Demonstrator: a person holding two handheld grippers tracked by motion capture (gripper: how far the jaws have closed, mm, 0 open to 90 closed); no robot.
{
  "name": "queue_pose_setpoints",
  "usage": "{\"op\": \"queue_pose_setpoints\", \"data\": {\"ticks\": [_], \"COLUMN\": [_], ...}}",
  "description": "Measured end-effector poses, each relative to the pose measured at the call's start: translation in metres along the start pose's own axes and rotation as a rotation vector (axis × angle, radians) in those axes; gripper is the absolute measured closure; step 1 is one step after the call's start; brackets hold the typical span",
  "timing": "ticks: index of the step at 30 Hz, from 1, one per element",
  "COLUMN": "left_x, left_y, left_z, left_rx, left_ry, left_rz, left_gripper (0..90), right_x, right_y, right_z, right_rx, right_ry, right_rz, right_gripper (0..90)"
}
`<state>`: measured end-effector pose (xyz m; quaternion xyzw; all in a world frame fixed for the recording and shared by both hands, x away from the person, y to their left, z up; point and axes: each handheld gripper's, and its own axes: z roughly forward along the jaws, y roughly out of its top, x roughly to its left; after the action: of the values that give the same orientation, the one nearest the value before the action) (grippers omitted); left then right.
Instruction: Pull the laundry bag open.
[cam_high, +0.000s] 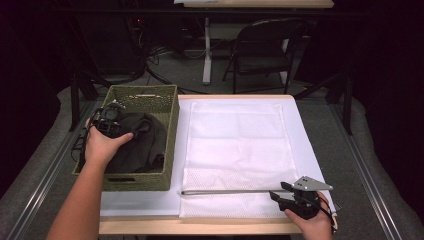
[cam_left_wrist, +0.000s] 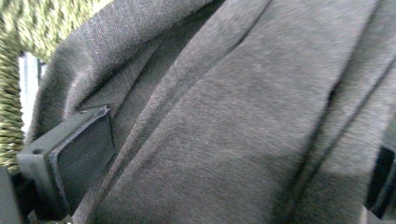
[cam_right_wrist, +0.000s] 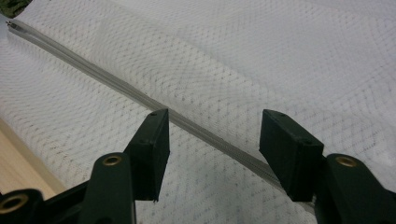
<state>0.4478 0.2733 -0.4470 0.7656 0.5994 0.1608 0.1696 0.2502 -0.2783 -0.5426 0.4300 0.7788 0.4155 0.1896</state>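
Dark garment (cam_high: 142, 142): a grey-brown knit piece, bunched up inside the basket, filling most of the near and middle part of it. In the left gripper view (cam_left_wrist: 243, 116) it's all soft folds right in front of the camera.
Left gripper (cam_high: 111, 122): down in the basket on top of the garment, held by the left hand (cam_high: 102, 147). Jaws spread wide with folds of the cloth lying between them; one pad (cam_left_wrist: 84, 158) sits against the fabric at the left edge, the other is way over at the right edge. Not pinching anything.
Basket (cam_high: 172, 125): green woven, rectangular, cut-out handles at the ends, sitting on the left end of the tabletop, just beside the mesh bag.
Mesh bag (cam_high: 237, 150): white laundry-type bag, lying flat across the middle of the tabletop, zipper (cam_high: 230, 191) running along its near edge.
Right gripper (cam_high: 292, 194): near right corner, held by the right hand (cam_high: 312, 222), low over the bag. Jaws open, one on each side of the zipper line (cam_right_wrist: 205, 135), not clamped on it.
Tabletop (cam_high: 140, 204): pale wood with a white sheet over it.
Background: a black chair (cam_high: 262, 55) behind the table, pretty dark otherwise.
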Motion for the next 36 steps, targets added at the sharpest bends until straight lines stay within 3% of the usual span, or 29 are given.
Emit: {"op": "queue_pose_setpoints", "data": {"ticks": [6, 13, 15, 18, 23, 27, 31, 36], "left_x": [0.011, 0.008, 0.007, 0.006, 0.003, 0.000, -0.004, -0.006], "left_y": [-0.004, -0.003, -0.003, -0.003, -0.005, -0.008, -0.008, -0.011], "left_z": [0.012, 0.021, 0.024, 0.029, 0.032, 0.034, 0.037, 0.042], "left_rx": [-0.014, 0.011, 0.021, 0.033, 0.024, 0.009, 0.015, 0.055], "left_ry": [-0.096, -0.095, -0.107, -0.157, -0.181, -0.181, -0.149, -0.108], "left_rz": [-0.065, -0.046, -0.049, -0.056, -0.076, -0.072, -0.054, -0.020], "left_gripper": [0.5, 0.0, 0.0, 2.9, 4.9, 4.9, 1.6, 0.2], "right_x": [0.001, 0.001, 0.001, 0.001, 0.001, 0.001, 0.003, 0.002], "right_y": [-0.001, -0.001, -0.001, -0.001, -0.001, -0.001, -0.001, -0.001], "right_z": [0.000, 0.001, 0.001, 0.000, 0.001, 0.002, 0.003, 0.003], "right_rx": [0.004, 0.005, 0.006, 0.006, 0.008, 0.013, 0.015, 0.015], "right_ry": [0.000, 0.002, 0.004, 0.004, 0.006, 0.010, 0.016, 0.018], "right_rz": [0.011, 0.011, 0.004, 0.008, 0.011, 0.001, 0.006, 0.007], "right_gripper": [42.6, 42.6, 42.6, 42.5, 42.4, 42.4, 42.4, 42.2]}}
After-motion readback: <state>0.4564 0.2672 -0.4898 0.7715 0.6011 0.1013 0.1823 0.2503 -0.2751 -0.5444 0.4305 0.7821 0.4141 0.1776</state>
